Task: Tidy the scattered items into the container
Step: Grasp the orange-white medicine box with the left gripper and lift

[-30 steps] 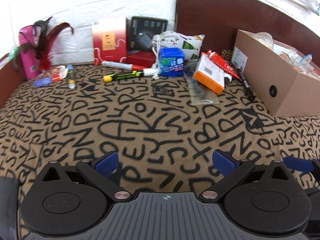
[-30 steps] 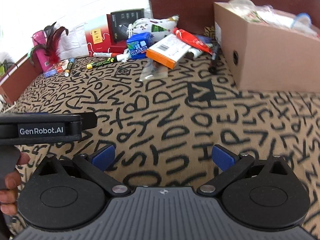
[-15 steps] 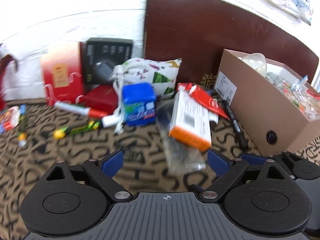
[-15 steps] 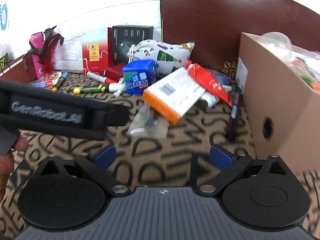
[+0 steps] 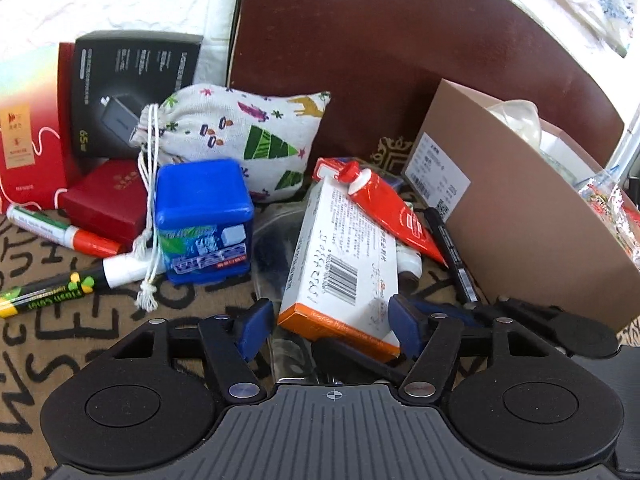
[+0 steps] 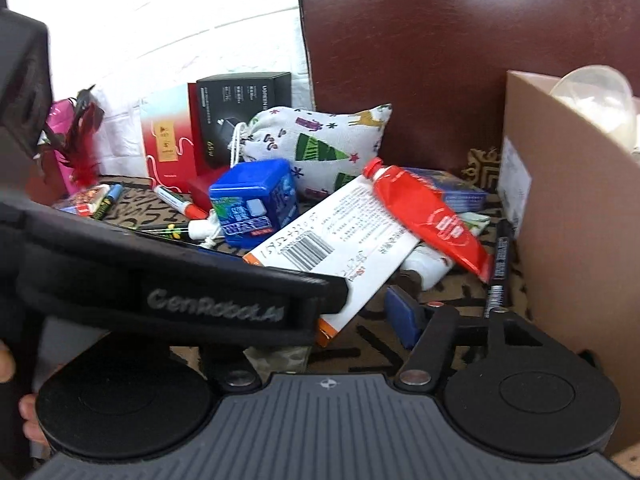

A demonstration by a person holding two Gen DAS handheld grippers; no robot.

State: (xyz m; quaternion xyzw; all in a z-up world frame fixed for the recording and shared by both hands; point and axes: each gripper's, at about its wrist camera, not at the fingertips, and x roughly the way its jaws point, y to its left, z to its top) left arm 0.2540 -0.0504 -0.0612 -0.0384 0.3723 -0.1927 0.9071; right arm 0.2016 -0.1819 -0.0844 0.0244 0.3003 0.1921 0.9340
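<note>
Left tool is straddling the near end of the white-and-orange carton; its jaws have just been closing, right pad at the carton's edge, left pad apart from it, so no pinch showing. Right tool is sitting just right of that carton's near corner; its jaws have just been closing too, left finger hidden behind the left tool's body, so grip cannot be told. Red tube is lying across the carton's far end. Blue cube tub is standing ahead-left, printed drawstring pouch behind it. Cardboard box, already holding things, is standing to the right, a black marker lying along its base.
</note>
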